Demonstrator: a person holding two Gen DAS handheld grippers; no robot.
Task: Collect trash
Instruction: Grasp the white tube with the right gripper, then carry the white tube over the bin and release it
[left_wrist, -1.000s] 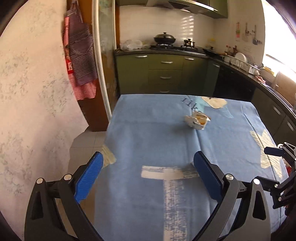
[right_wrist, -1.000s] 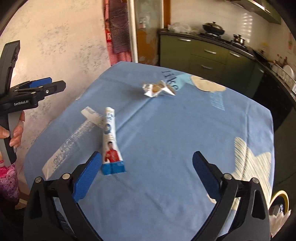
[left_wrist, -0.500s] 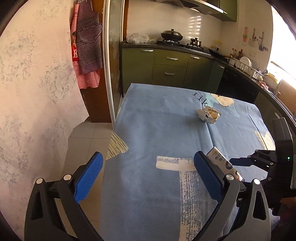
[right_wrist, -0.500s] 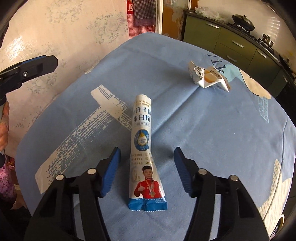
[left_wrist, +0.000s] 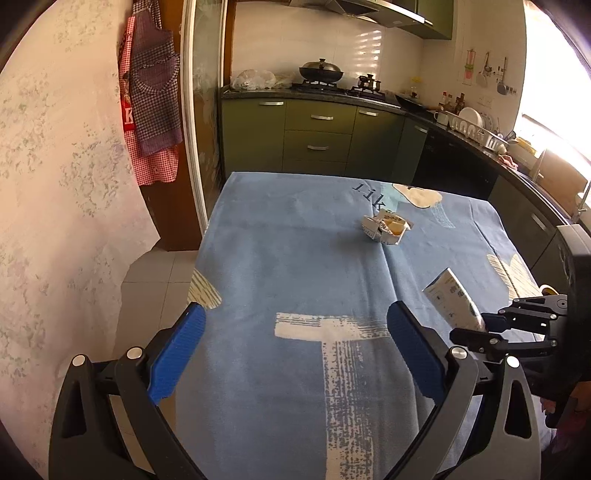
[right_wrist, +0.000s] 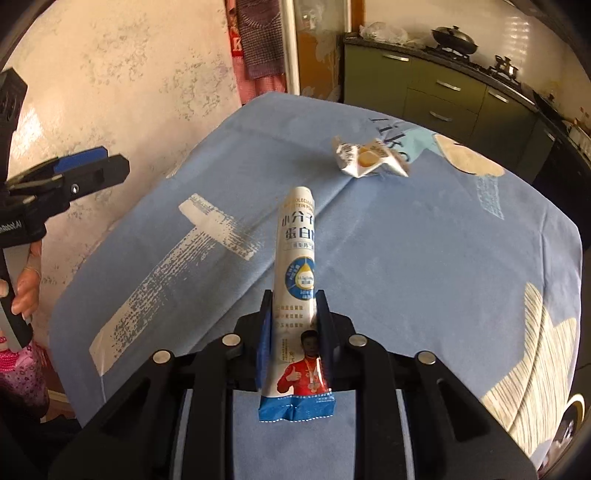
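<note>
Now the right gripper (right_wrist: 293, 328) is clamping its blue-padded fingers (right_wrist: 264, 345), which have just been closing, on the lower half of the long white-and-blue printed foil sachet (right_wrist: 297, 280), whose long axis is running straight ahead along them, far end tilting up off the blue cloth-covered worktop (right_wrist: 424, 266). The left gripper (left_wrist: 295, 349) is hovering with fingers wide apart and nothing between them, while the crumpled white-and-yellow wrapper (left_wrist: 386, 229) is lying farther up the worktop, well apart from both.

Left gripper (left_wrist: 295, 347): two matte black plastic arms, each faced with a ribbed blue pad (left_wrist: 176, 350) and pinned by round silver screws (left_wrist: 134, 352). Right gripper (right_wrist: 293, 321): identical black linkage, blue pads and four silver screw heads (right_wrist: 231, 339). White lettering is printed on the left gripper's black body (right_wrist: 11, 226). A pink patterned sleeve (right_wrist: 16, 373) is worn below the hand (right_wrist: 24, 288) on its handle.
</note>
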